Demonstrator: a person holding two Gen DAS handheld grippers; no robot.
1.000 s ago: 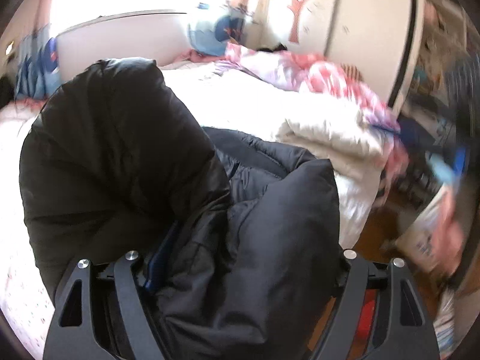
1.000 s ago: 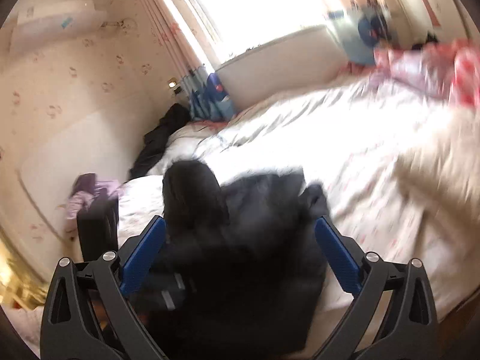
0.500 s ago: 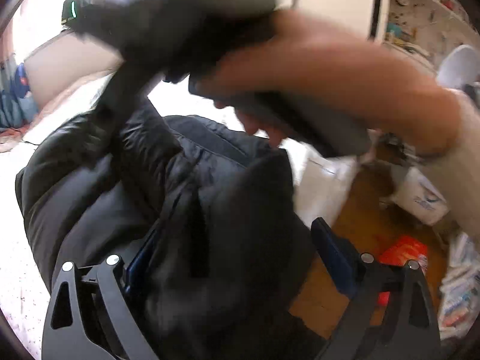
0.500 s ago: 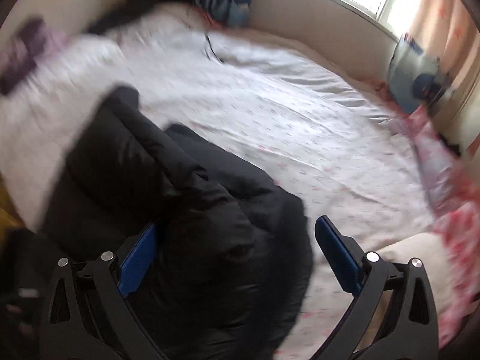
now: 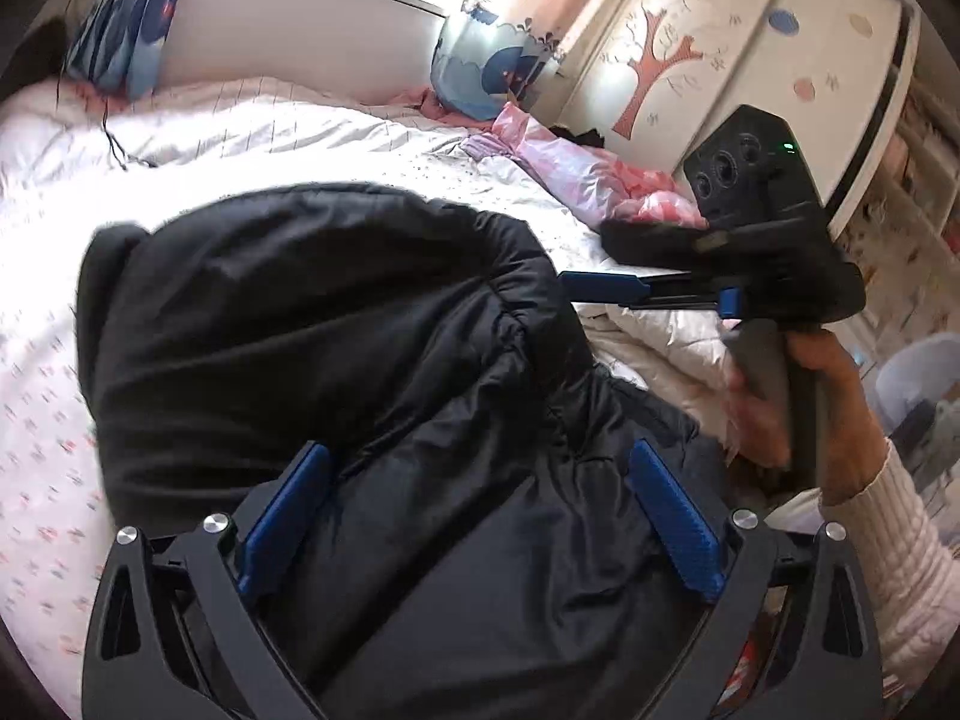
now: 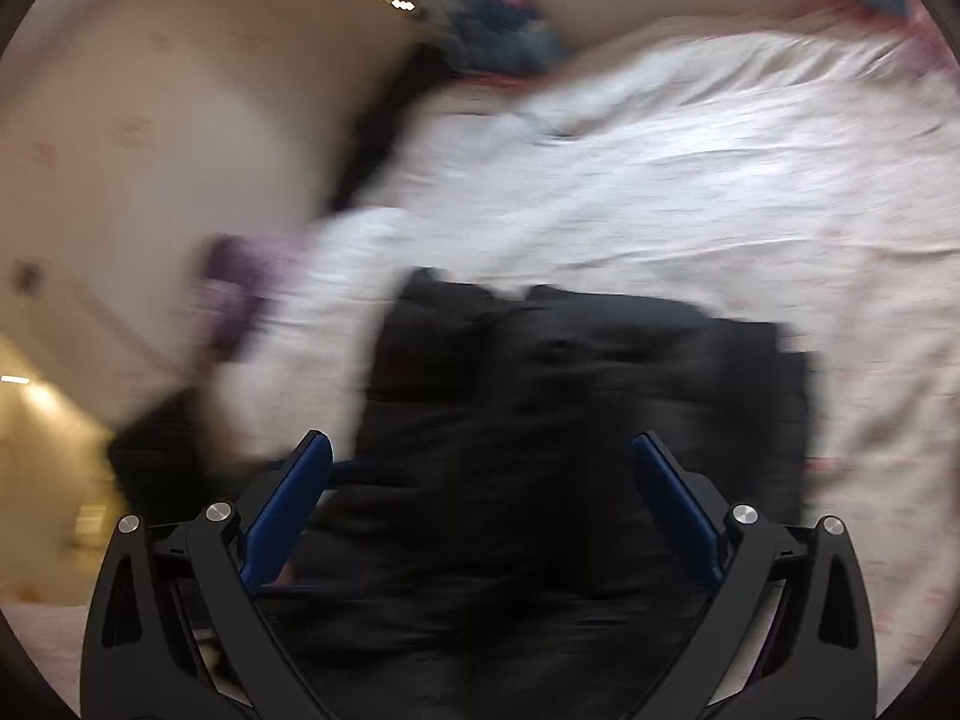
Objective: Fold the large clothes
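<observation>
A black puffer jacket lies bunched on the white bed. My left gripper is open, its blue fingers spread wide with jacket fabric bulging between them. The right gripper shows in the left wrist view, at the jacket's right edge, held by a hand; one blue finger points at the fabric. In the blurred right wrist view the right gripper is open over the jacket.
A pink and white quilt is heaped at the bed's right side. A wardrobe stands behind. Blue curtains hang by the window. A purple cloth and dark clothing lie near the headboard wall.
The left gripper has opened wide. The right hand and gripper swung from in front of the left camera down to the jacket's right edge. The jacket has settled lower on the bed.
</observation>
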